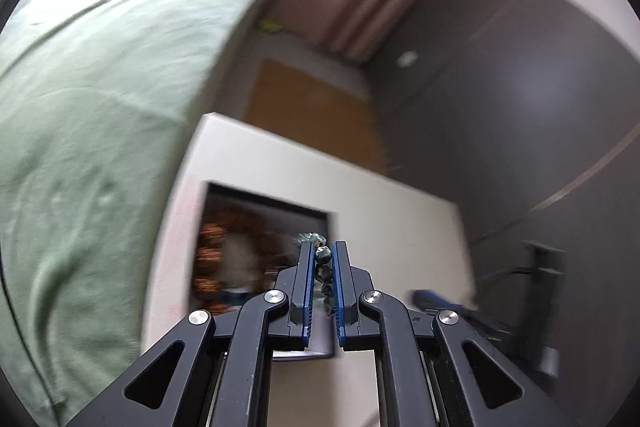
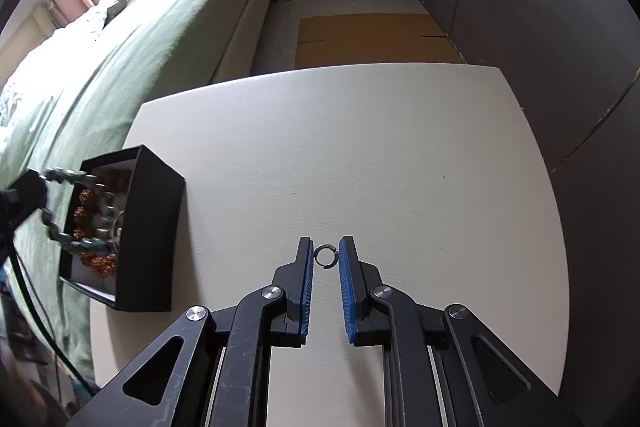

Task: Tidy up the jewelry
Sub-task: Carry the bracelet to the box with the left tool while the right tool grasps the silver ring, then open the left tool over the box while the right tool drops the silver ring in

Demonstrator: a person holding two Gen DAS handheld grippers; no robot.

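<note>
My left gripper (image 1: 322, 255) is shut on a bracelet of dark green beads (image 1: 323, 267), held just above an open black box (image 1: 276, 205) with orange-brown beads (image 1: 208, 255) inside; this view is blurred. In the right wrist view the same bracelet (image 2: 66, 241) hangs as a loop over the box (image 2: 152, 227) at the table's left edge. My right gripper (image 2: 326, 251) points down at the white table (image 2: 360, 147). A small silver ring (image 2: 327, 257) sits pinched between its blue pads (image 2: 307, 267) at the very tips.
A bed with a green cover (image 2: 140, 39) runs along the table's left side. Flat brown cardboard (image 2: 372, 39) lies on the floor beyond the table, and a dark wall (image 2: 540, 7) stands to the right. A black cable (image 2: 36, 307) hangs at the left.
</note>
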